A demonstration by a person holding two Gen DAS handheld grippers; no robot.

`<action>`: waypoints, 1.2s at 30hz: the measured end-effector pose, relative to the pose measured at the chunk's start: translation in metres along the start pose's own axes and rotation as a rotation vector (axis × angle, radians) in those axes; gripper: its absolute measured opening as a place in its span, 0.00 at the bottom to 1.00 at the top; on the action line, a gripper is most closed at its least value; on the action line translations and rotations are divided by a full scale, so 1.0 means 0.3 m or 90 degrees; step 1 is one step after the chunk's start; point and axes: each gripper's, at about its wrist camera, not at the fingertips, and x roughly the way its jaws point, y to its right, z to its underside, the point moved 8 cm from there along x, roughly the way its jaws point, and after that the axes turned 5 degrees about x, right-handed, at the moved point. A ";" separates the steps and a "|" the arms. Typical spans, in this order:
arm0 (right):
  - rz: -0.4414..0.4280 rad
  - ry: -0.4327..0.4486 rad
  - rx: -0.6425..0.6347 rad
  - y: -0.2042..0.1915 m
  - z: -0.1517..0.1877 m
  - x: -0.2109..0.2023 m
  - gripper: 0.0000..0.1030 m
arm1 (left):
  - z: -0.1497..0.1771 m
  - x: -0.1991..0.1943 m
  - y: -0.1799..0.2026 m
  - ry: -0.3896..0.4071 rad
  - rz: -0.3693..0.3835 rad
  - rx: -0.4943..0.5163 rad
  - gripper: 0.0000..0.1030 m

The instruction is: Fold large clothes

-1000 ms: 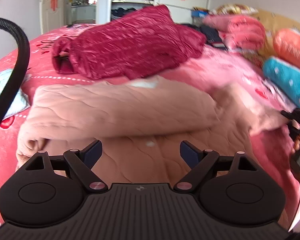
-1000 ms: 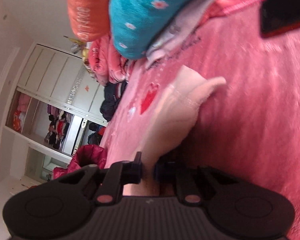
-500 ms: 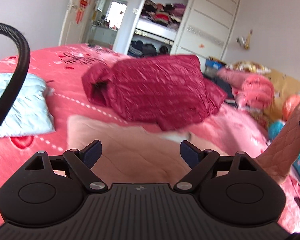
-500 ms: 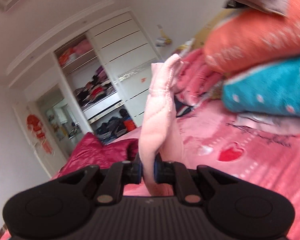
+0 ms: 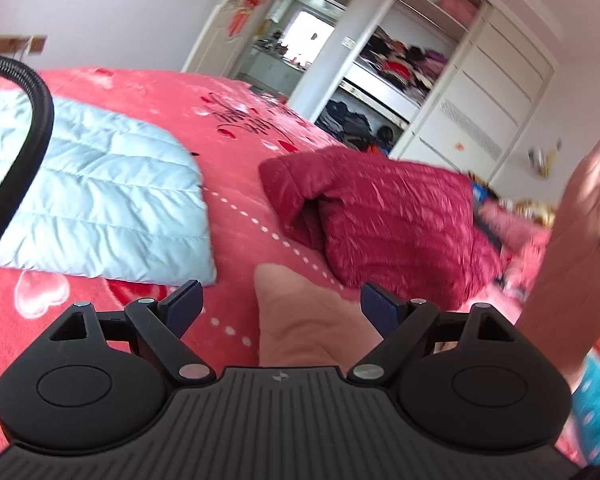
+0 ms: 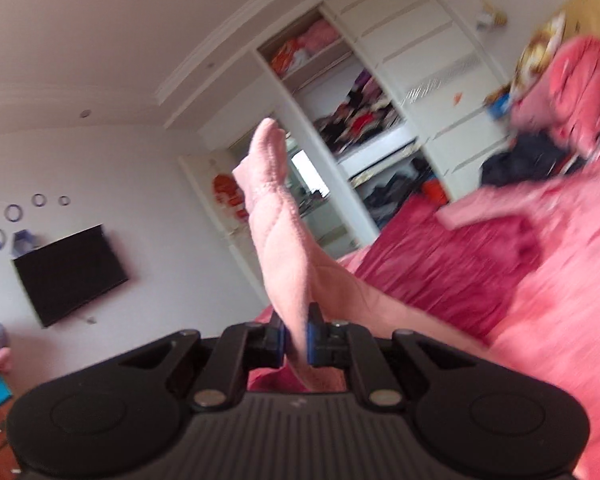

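Note:
A pale pink quilted garment [image 5: 304,328] lies on the red bed below my left gripper [image 5: 280,304], which is open with nothing pinched; one corner of the cloth shows between its fingers. At the right edge of the left wrist view a lifted part of the pale pink garment [image 5: 572,256] rises off the bed. In the right wrist view my right gripper [image 6: 296,338] is shut on the pale pink garment [image 6: 280,240], whose end stands up above the pads against the wall and wardrobe.
A dark red padded jacket [image 5: 392,224] lies in the middle of the bed; a light blue padded garment [image 5: 100,200] lies to the left. A black cable [image 5: 28,152] hangs at the left. Pillows [image 5: 596,400] sit at the right, an open wardrobe [image 5: 396,64] behind.
My right gripper has lifted the pink cloth off the bed and swung up, from facing the bedding to facing wall and wardrobe. My left gripper has swung left, bringing the light blue garment into view.

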 end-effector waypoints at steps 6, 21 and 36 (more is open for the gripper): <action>0.028 -0.136 -0.042 -0.034 0.357 0.140 0.07 | -0.036 -0.038 -0.025 0.016 0.033 -0.038 1.00; 0.136 -0.280 -0.240 -0.040 0.764 0.230 0.42 | -0.063 0.001 0.027 0.034 0.151 -0.053 1.00; 0.218 -0.172 -0.209 0.166 0.422 0.082 0.72 | 0.098 0.125 0.195 -0.063 0.128 0.129 0.87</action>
